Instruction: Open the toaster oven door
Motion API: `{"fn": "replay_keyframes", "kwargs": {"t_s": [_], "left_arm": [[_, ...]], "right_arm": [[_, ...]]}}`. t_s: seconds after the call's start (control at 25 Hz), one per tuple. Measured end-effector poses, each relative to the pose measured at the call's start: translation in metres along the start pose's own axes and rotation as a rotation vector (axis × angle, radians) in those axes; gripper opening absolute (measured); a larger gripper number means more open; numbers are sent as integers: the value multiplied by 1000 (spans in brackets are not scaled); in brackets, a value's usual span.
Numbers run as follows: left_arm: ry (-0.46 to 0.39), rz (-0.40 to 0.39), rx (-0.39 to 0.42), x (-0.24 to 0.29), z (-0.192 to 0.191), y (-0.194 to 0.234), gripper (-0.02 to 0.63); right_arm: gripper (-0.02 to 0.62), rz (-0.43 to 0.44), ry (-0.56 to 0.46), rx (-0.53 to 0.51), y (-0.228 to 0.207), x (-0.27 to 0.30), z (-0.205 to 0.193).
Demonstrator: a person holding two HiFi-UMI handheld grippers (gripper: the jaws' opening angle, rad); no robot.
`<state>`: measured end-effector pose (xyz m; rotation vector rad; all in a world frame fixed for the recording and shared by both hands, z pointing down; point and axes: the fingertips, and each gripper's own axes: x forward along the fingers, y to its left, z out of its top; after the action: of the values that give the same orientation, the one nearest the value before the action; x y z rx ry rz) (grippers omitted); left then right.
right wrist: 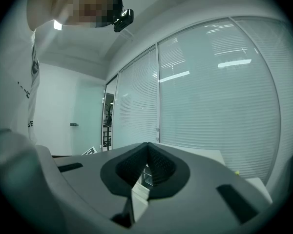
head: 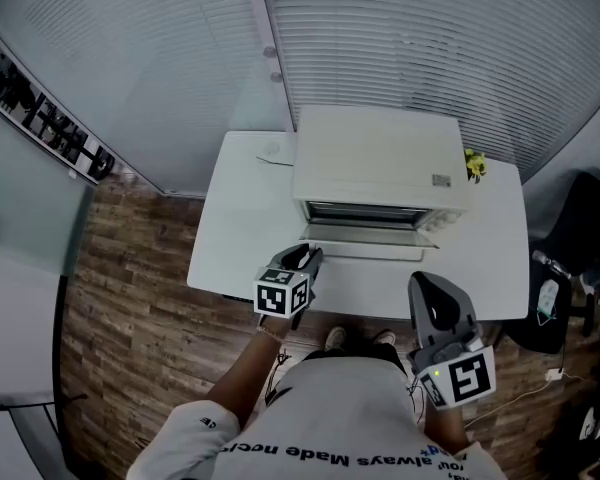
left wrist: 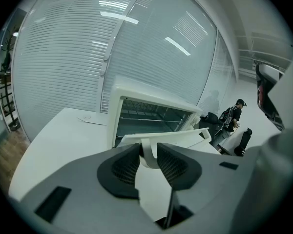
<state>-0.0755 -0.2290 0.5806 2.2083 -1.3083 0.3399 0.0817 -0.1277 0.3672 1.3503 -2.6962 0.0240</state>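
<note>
The toaster oven stands at the rear centre of the white table, against the window blinds. Its door is lowered toward the table's front edge, and the left gripper view shows the wire rack inside. The left gripper is at the door's left front corner, jaws clamped on the white door handle. The right gripper is held off the table's front edge, apart from the oven, jaws closed together with nothing between them.

White table on wood-plank floor before glass walls (slatted blinds shut)
</note>
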Motion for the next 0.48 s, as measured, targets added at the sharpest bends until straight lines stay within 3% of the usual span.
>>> {"fn": "replay_keyframes", "kwargs": {"t_s": [0.48], "left_arm": [[57,26,13,-5,-33,0,121]], "right_arm": [[8,-9,-1,8,2,-8,-2]]}}
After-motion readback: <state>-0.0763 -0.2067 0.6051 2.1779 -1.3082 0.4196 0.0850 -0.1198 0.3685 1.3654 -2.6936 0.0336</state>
